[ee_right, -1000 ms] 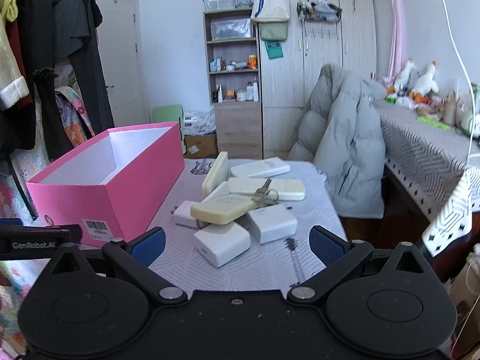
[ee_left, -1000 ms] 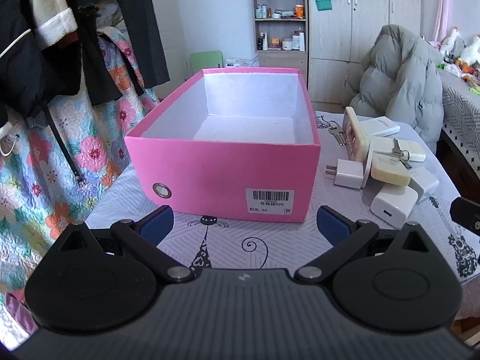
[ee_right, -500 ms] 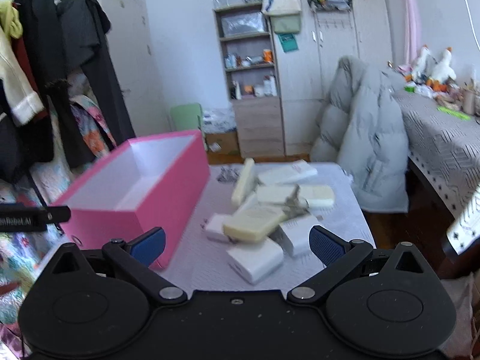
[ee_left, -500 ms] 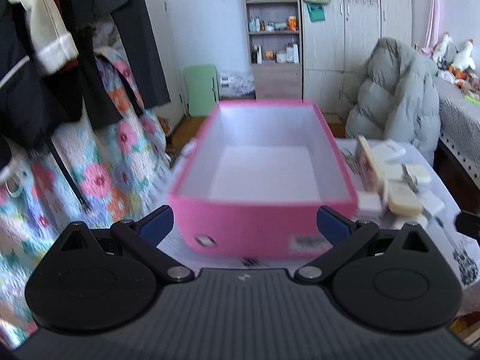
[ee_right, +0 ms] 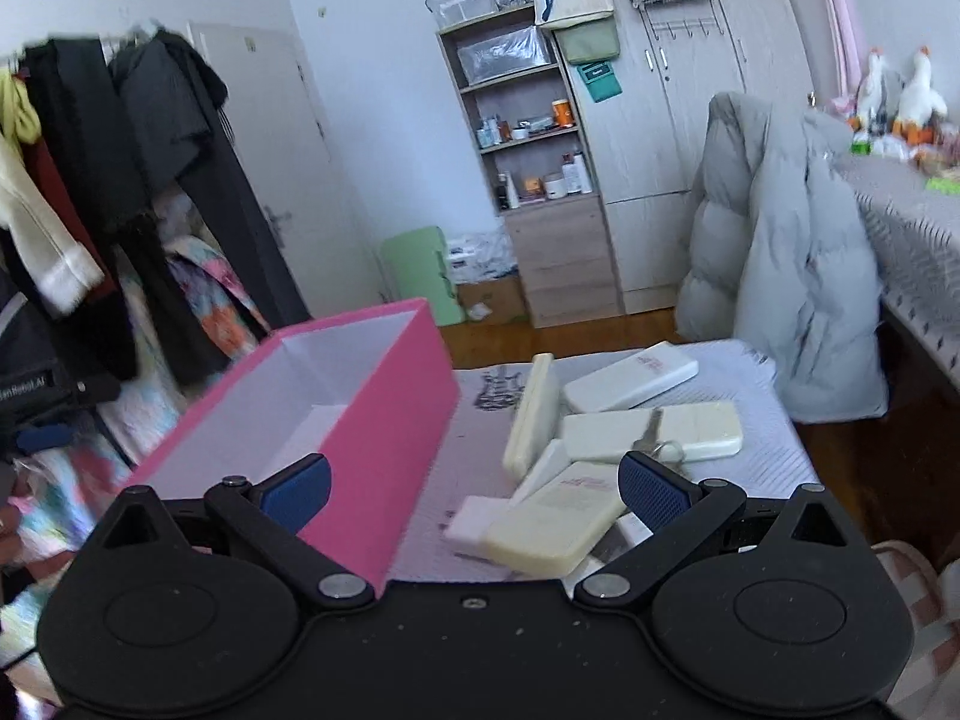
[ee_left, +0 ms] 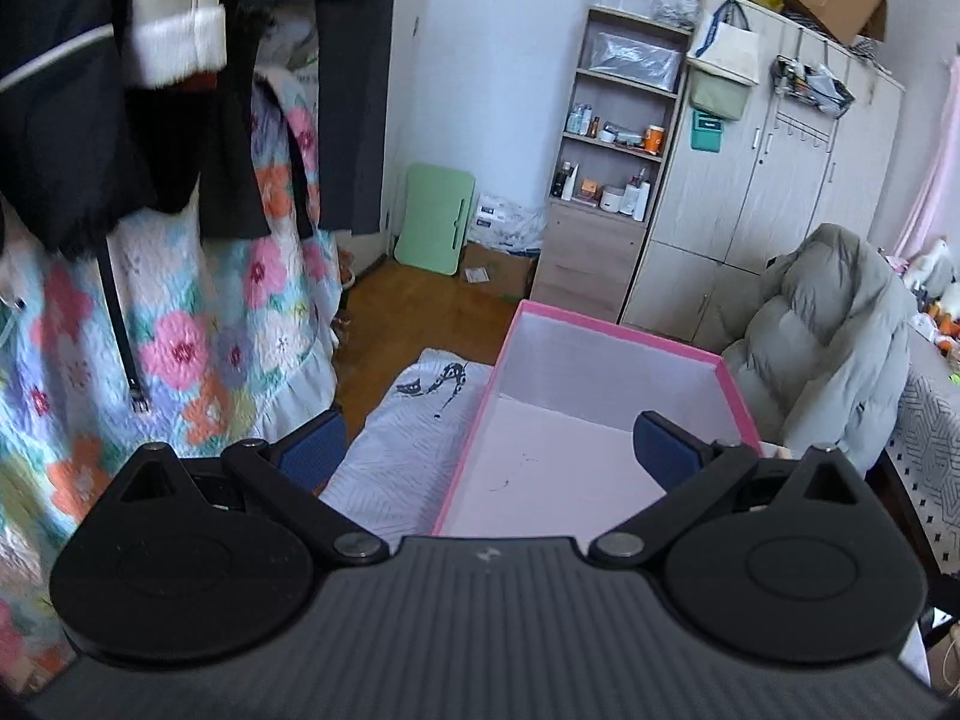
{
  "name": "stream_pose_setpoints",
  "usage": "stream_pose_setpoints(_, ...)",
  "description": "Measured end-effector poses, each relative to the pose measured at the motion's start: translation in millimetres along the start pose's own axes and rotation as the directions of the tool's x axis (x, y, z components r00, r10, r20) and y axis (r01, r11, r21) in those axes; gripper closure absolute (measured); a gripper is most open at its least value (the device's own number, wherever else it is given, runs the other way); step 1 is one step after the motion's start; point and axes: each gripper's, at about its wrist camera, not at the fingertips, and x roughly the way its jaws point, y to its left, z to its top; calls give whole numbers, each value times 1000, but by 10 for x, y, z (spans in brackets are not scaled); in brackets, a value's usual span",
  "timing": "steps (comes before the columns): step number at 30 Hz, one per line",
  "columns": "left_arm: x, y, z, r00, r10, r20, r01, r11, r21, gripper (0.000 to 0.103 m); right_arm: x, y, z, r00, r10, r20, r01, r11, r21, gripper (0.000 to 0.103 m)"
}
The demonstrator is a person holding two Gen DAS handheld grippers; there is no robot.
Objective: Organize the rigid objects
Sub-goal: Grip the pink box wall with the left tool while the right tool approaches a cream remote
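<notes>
Your left tongs [ee_left: 489, 450] gape wide over pink box [ee_left: 606, 396] | your right tongs [ee_right: 474, 489] gape, empty, above cream case [ee_right: 549, 525] | its red print unreadable

We see grey puffer jacket [ee_right: 780, 264] draped beside desk [ee_right: 774, 414], open shelf unit [ee_left: 618, 138] (bottles, jars), green folded board [ee_left: 435, 225], floral quilt [ee_left: 180, 324].

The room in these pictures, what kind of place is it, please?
Most likely a bedroom in a home. Clothes hang on a rack, a tall wardrobe stands beside a shelf of toiletries, and a puffy grey jacket is draped near the table.
</notes>
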Motion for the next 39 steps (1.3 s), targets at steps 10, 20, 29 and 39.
stream_pose_setpoints(10,642,157,-147,996,34,-82,-37,999,-29,0,217,-70,57,995,-83,-50,83,996,10,0)
stream_pose_setpoints(20,1007,-83,300,967,3,-255,37,988,151,1,446,-12,121,995,-88,-49,89,996,6,0)
stream_pose_setpoints(29,1662,-181,453,872,-70,-484,163,975,153,18,524,-3,147,996,-85,-35,84,996,-34,0)
stream_pose_setpoints(39,1896,-231,296,857,30,-515,113,963,243,86,831,-200,271,993,-65,-98,58,996,-75,0)
